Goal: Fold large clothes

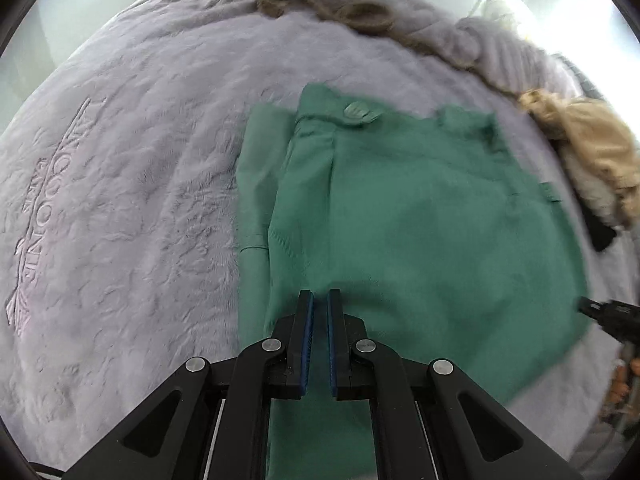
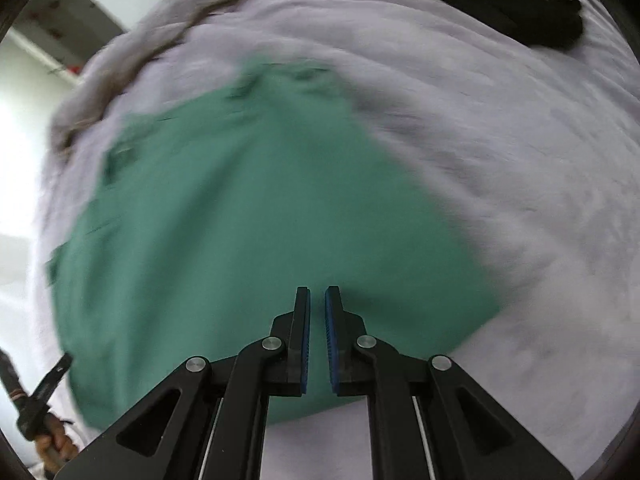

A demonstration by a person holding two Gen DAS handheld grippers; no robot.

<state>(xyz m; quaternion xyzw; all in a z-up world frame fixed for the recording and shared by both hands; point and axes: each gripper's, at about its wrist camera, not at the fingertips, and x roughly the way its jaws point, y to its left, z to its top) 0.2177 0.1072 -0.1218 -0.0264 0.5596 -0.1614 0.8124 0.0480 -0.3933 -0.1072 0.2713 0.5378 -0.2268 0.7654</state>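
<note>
A green garment (image 1: 420, 220) with a large round button (image 1: 358, 111) lies folded on a pale lilac plush blanket (image 1: 120, 200). My left gripper (image 1: 320, 300) hovers over its near edge, jaws almost closed with a narrow gap and nothing between them. In the right wrist view the same green garment (image 2: 240, 220) looks blurred by motion. My right gripper (image 2: 317, 296) is above its near right part, jaws nearly closed and empty. The right gripper's tip shows in the left wrist view (image 1: 608, 316), and the left gripper shows at the lower left of the right wrist view (image 2: 44, 396).
A beige fluffy item (image 1: 592, 152) and a black piece (image 2: 532, 20) lie at the blanket's far right. A brown cord or trim (image 1: 360, 16) runs along the far edge of the blanket. An embossed logo (image 1: 36, 216) marks the blanket at left.
</note>
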